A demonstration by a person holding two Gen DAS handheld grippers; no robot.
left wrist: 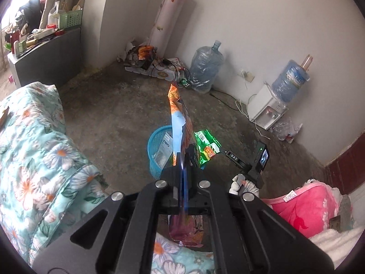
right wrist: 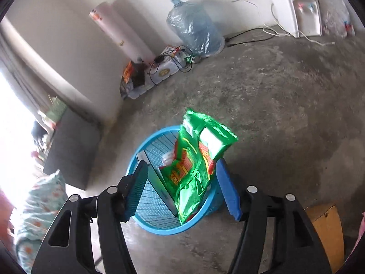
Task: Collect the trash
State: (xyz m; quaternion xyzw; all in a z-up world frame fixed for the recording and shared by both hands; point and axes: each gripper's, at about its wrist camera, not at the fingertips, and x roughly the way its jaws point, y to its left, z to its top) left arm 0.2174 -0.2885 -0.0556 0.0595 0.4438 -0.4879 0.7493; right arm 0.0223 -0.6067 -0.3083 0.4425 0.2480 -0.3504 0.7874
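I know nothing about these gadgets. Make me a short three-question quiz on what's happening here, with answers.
1. True or false: the left gripper is shut on the orange snack bag.
2. What colour is the basket on the floor?
3. The green packet is: A) on the bed, B) between the right gripper's open jaws, over the basket, C) beside the water jug.

Key: 1 true; 2 blue; 3 B.

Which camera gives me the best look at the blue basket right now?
The right wrist view: the blue basket sits just below the open right gripper, showing its rim, mesh and the green wrapper over it. The left wrist view shows only part of its left side behind the orange wrapper.
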